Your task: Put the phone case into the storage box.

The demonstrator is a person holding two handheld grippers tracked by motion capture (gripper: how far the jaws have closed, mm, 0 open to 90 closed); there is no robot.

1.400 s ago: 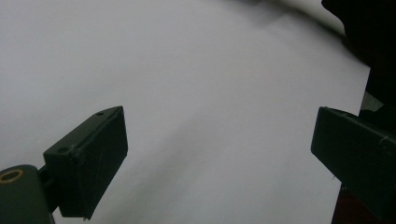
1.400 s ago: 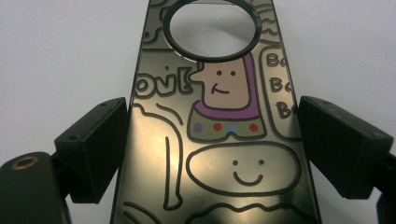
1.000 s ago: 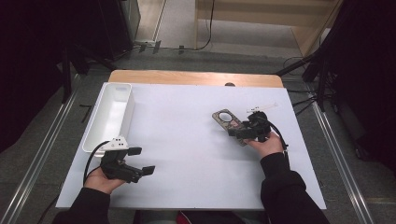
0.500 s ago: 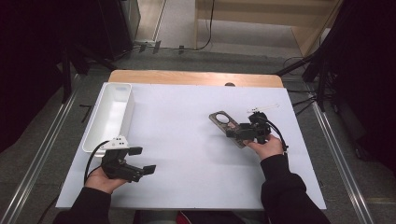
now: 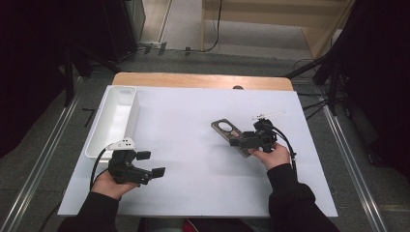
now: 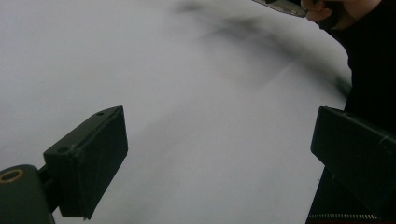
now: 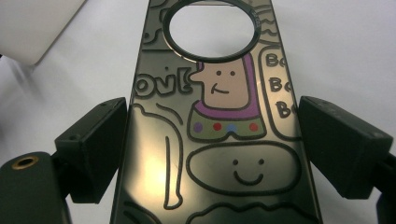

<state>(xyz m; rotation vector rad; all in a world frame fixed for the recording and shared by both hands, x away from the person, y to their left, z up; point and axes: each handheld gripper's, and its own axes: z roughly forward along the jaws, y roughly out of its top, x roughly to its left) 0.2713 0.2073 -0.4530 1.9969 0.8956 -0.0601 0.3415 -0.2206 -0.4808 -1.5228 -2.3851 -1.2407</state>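
A flat dark metal plate point(image 5: 226, 128) with a round hole and cartoon drawings point(image 7: 224, 116) is held right of the table's middle. My right gripper point(image 5: 241, 141) is shut on it, one jaw against each long edge, and the holed end points away from the hand toward the left. In the right gripper view the plate runs up between the jaws of the right gripper point(image 7: 212, 149). My left gripper point(image 5: 151, 163) rests near the front left with its jaws wide apart. In its own view, the left gripper point(image 6: 219, 149) has only white table between its jaws.
A white rectangular tray point(image 5: 135, 108) stands at the back left of the white table sheet point(image 5: 193, 193). A thin white stick point(image 5: 268, 115) lies behind the right hand. The wooden table edge point(image 5: 203, 80) runs along the back. Cables lie on the floor to the right.
The plate in the right gripper has swung round, its holed end moving left and slightly toward me. The left gripper has stayed where it was.
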